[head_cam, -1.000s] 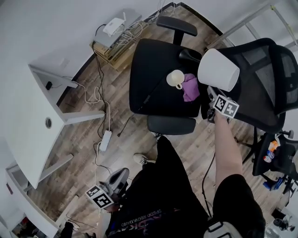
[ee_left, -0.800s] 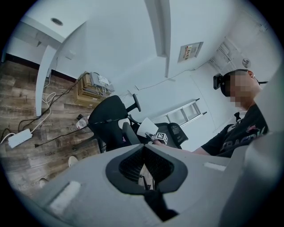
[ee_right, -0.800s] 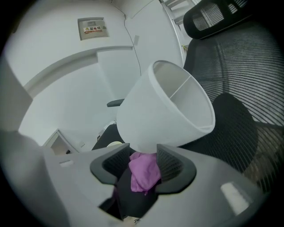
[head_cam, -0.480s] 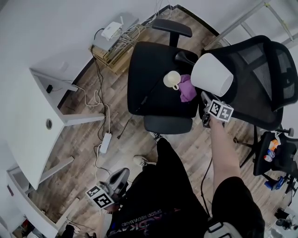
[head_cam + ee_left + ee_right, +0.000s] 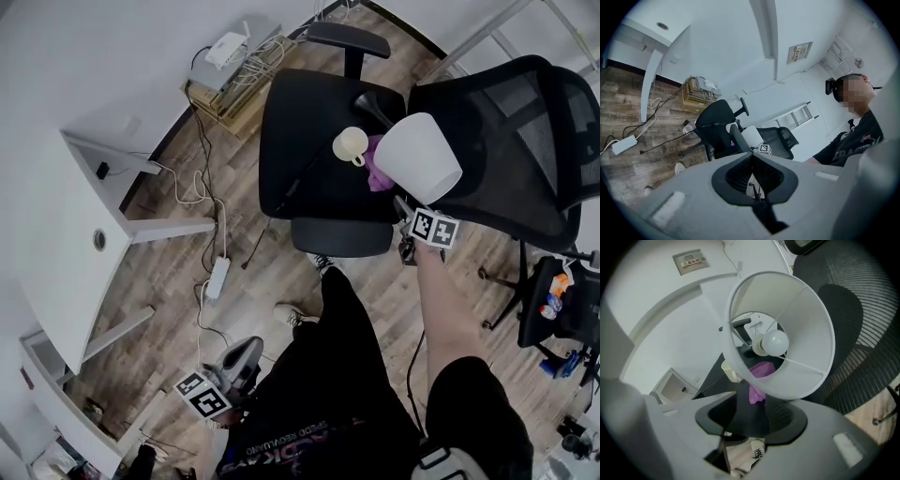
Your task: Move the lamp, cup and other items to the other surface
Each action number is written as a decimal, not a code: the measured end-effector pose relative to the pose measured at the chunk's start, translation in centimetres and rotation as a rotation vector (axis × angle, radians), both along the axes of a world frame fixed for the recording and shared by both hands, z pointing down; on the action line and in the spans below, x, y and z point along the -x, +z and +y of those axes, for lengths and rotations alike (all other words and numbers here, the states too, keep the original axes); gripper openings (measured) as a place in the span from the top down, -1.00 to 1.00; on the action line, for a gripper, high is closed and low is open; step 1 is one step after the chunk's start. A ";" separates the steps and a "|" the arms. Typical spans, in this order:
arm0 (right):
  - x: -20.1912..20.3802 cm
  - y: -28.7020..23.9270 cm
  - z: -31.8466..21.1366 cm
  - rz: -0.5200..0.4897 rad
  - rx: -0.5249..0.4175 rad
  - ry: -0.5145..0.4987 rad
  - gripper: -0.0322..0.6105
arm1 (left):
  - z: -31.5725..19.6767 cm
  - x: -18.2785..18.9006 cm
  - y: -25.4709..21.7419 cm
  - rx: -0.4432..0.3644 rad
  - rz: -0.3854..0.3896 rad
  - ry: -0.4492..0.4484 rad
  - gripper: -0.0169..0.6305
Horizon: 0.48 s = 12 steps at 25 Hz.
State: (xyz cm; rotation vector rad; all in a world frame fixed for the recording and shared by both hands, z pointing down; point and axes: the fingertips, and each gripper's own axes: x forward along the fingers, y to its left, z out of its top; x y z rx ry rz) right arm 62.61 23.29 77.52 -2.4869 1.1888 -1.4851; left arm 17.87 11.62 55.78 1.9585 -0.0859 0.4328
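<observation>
Lamp with white conical fabric shade is clamped in the right claw. A dark part of the lamp sits between the pads, and the shade rises tilted straight ahead of them. The right gripper view looks into the shade's open end, with the white round bulb showing inside. In the head view the shade hangs over the right edge of the black office chair seat, between the seat and the black mesh backrest. Can't tell whether the lamp's lower end touches the seat.

Cream handled cup stands upright on the seat. Crumpled purple cloth lies just beside it on the right, partly covered by the shade in the head view.

Left claw is closed, tips together, with nothing between them. It is held low by the person's leg, well apart from the chair.

White counter stands at the left of the head view, well apart from the chair across the wood-plank floor. White power strip and its cables lie on the floor between them.
</observation>
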 end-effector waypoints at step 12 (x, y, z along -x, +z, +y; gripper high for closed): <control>3.2 -2.9 2.9 0.017 0.027 -0.042 0.32 | -1.3 1.0 -2.0 -0.042 0.089 -0.023 0.95</control>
